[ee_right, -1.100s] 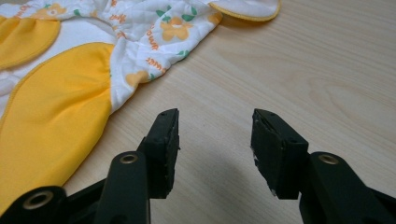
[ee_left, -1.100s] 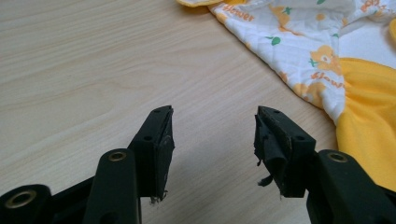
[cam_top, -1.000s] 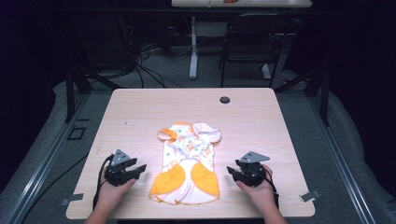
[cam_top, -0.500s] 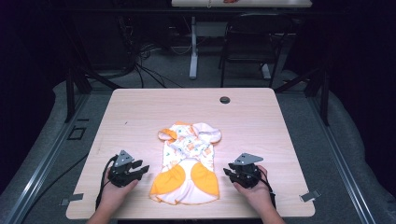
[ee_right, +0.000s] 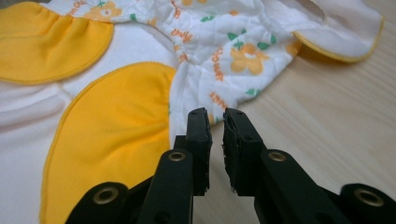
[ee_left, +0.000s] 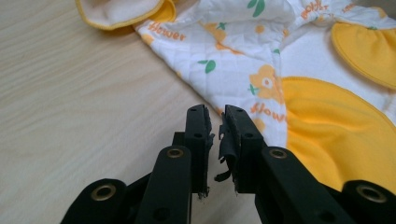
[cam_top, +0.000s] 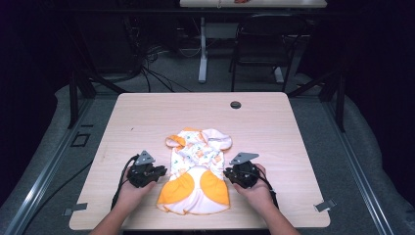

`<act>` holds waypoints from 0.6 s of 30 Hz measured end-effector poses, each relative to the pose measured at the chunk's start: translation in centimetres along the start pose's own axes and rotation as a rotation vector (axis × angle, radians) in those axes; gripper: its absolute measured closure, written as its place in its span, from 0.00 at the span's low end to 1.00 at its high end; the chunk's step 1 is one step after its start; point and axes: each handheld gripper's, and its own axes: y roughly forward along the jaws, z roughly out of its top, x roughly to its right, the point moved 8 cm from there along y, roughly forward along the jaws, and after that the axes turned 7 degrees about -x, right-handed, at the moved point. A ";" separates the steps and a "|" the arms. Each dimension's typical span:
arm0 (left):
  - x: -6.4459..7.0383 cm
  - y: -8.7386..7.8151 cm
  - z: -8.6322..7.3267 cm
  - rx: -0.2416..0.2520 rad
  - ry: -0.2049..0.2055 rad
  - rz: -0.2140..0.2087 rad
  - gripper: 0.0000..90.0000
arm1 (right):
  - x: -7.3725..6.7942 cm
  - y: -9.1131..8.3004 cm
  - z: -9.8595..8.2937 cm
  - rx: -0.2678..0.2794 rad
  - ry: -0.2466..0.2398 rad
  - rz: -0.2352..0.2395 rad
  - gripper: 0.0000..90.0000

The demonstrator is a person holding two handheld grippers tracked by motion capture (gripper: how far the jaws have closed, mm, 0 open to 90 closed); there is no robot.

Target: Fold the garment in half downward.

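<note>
Baby garment [cam_top: 197, 169]: one quilted romper, white with an orange-flower and green-leaf print and plain orange panels at the near end, lying flat at the near middle of the worktop [cam_top: 147, 117]. Judged soft, light and limp; likely to drape and slide on the smooth wood, so best taken by a piped hem or side edge rather than the middle. Left gripper [cam_top: 157, 172]: resting on the worktop just beside the garment's left edge, fingers [ee_left: 198, 135] nearly closed with a thin gap, holding nothing. Right gripper [cam_top: 230, 175]: just beside the right edge, fingers [ee_right: 238, 140] likewise nearly closed and empty. In both gripper views the fingertips point at the printed side seam where it meets an orange panel. Containers: none on the worktop. Also present: small dark round grommet [cam_top: 235, 105] near the far edge, well apart from the garment.
</note>
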 end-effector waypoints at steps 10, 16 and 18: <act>0.6 2.9 3.0 -0.015 0.012 -0.023 1.00 | 0.2 2.5 3.6 -0.028 -0.015 0.009 1.00; 0.6 3.8 2.8 -0.036 0.010 -0.027 1.00 | 0.5 3.4 3.8 -0.055 -0.017 0.008 1.00; 0.5 3.8 2.7 -0.037 0.012 -0.029 1.00 | 0.6 3.7 3.6 -0.075 -0.021 0.003 1.00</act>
